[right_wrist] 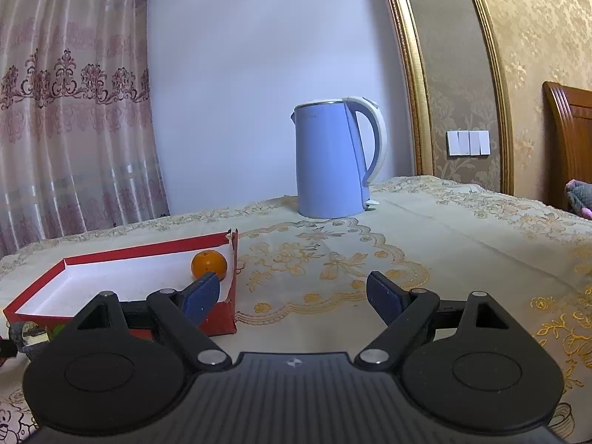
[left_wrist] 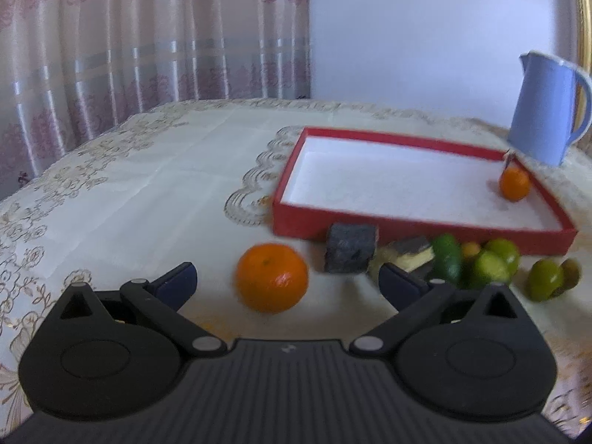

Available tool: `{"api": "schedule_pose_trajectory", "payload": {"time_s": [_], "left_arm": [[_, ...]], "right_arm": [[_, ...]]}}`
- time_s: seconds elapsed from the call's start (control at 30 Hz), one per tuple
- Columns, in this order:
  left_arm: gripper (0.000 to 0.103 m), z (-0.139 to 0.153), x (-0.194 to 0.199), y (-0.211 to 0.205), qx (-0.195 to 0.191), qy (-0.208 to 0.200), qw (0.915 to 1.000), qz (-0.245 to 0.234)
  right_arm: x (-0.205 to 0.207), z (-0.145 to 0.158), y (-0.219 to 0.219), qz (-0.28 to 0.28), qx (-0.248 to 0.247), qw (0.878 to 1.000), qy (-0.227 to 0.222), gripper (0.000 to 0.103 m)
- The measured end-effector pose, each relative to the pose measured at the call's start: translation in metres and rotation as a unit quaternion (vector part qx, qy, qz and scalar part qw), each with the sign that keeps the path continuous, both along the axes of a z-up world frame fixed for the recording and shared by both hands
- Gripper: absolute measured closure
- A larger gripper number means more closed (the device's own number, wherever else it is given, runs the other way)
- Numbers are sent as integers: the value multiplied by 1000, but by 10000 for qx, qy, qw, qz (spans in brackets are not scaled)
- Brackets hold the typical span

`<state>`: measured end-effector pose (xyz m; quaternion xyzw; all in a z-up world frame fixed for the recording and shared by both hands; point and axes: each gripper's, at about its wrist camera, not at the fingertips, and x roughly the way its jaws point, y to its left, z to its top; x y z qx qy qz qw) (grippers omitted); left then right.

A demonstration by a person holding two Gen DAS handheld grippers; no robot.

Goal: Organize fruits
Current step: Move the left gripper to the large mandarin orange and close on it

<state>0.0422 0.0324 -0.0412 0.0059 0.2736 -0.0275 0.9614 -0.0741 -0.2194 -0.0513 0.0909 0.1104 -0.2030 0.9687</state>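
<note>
Left gripper (left_wrist: 288, 284) is spread wide with nothing in it, lined up on the loose mandarin orange (left_wrist: 272, 277) sitting on the tablecloth (left_wrist: 148, 170) just in front of the red tray (left_wrist: 418, 227). Right gripper (right_wrist: 292, 294) is also wide apart and empty, parked over bare cloth beside the tray's right end, with the blue electric kettle (right_wrist: 335, 159) further back. 1 small orange (left_wrist: 515, 183) is already in the tray's far right corner. The limes (left_wrist: 492, 262) and a tiny orange fruit (left_wrist: 470, 248) are bunched against the tray's near wall.

What I'd worry about:

1. That mandarin is round and free on a smooth cloth. If a finger taps it before the jaws close evenly, it'll probably roll, maybe toward the table edge.
2. The left-wrist view is motion-blurred, so the approach looks quick. Easy to overshoot.
3. The dark sponge block (left_wrist: 351, 248) and a second, yellow-edged sponge (left_wrist: 410, 253) sit right beside the right finger's path. Clip one and it shoves the lime pile.
4. The tray looks like light cardboard with a torn corner, so bumping its wall could slide it.
</note>
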Motion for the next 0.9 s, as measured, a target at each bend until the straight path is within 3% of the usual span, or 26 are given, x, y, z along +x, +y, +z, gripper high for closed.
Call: {"api": "schedule_pose_trajectory", "payload": {"time_s": [0.23, 0.47, 0.7, 0.9], "left_arm": [[0, 9, -2, 9, 86, -125, 9990, -413], [0, 1, -1, 29, 206, -132, 9995, -208], [0, -5, 7, 24, 529, -168, 9979, -326], [0, -15, 23, 25, 550, 246, 9980, -187]], "right_arm": [[-4, 0, -2, 10, 69, 9999, -124, 16], [-4, 0, -3, 68, 107, 9998, -130, 16], [-4, 0, -2, 57, 104, 9998, -146, 16], [-4, 0, -2, 78, 105, 9998, -155, 16]]}}
